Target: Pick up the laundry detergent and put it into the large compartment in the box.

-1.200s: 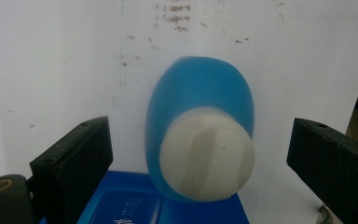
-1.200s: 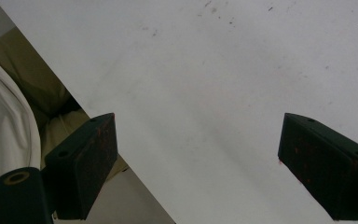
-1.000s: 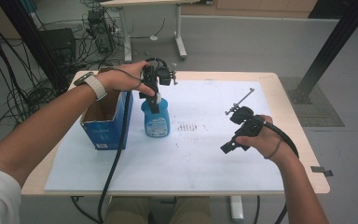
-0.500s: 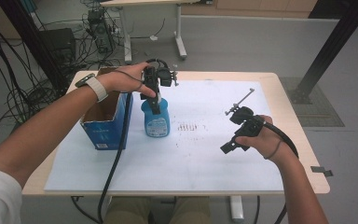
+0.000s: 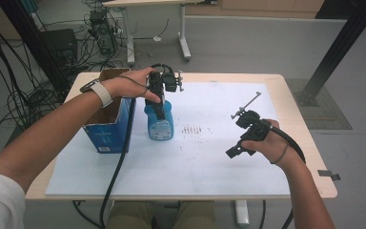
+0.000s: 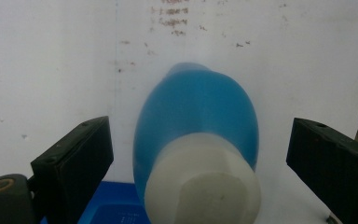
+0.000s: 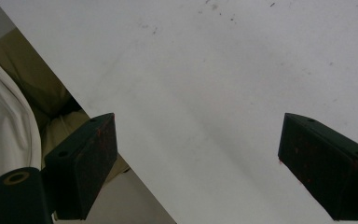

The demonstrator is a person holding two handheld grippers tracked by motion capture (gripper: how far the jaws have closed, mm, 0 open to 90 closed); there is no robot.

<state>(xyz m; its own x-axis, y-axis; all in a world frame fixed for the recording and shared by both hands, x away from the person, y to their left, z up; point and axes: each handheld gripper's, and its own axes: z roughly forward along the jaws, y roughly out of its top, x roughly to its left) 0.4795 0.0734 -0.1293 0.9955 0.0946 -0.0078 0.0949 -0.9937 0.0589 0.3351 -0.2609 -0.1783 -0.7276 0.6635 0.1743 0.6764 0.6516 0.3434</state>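
No shift | L tool [image 6: 200,154] wide over blue bottle [image 6: 196,116] (label unreadable) | R tool [image 7: 198,163] wide, empty

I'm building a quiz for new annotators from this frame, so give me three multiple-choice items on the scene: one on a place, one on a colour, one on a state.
1. Where does the blue bottle stand?
A. Inside the box
B. On the white sheet, just right of the blue cardboard box
C. On the floor

2. What colour is the bottle's cap?
A. Red
B. Black
C. White

3. How do the left gripper's jaws stand?
A. Spread wide on either side of the cap, clear of it
C. Shut on the box
B. Clamped tight on the cap

Answers:
1 B, the high view shows it upright on the sheet beside the box.
2 C, the left gripper view shows a pale white cap over the blue body.
3 A, that view shows a gap between each jaw and the cap.
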